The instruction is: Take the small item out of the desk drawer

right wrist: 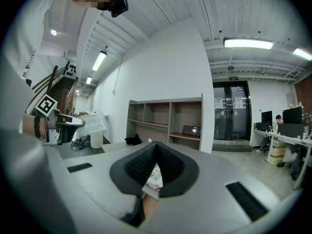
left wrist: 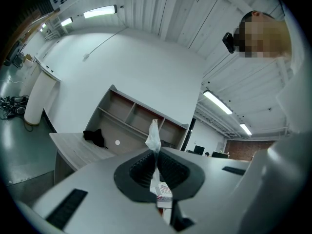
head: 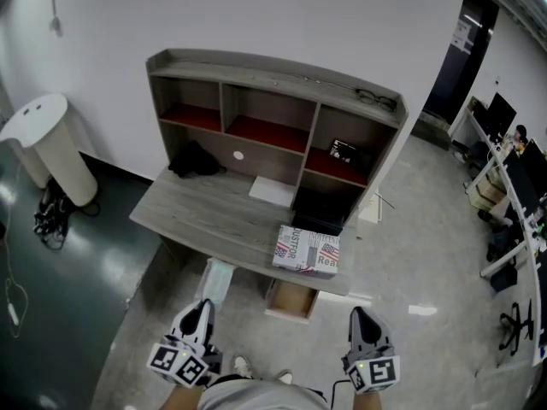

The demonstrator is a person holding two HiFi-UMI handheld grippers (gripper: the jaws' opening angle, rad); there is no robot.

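Observation:
The wooden desk (head: 201, 213) has an open drawer (head: 291, 301) under its front edge, showing a bare light-wood inside. My left gripper (head: 202, 307) is held low in front of the desk, left of the drawer. It is shut on a thin clear plastic packet (head: 217, 281), which sticks up from the closed jaws in the left gripper view as the packet (left wrist: 153, 135). My right gripper (head: 361, 316) hovers to the right of the drawer, shut with nothing in it; its jaws (right wrist: 155, 148) meet at the tips.
A flag-print box (head: 307, 251) lies on the desk's front edge above the drawer. On the desk are a black cloth (head: 195, 159) and a white sheet (head: 273, 191). A small black device (head: 344, 151) sits in the hutch. A white bin (head: 51, 143) and cables (head: 49, 213) stand left.

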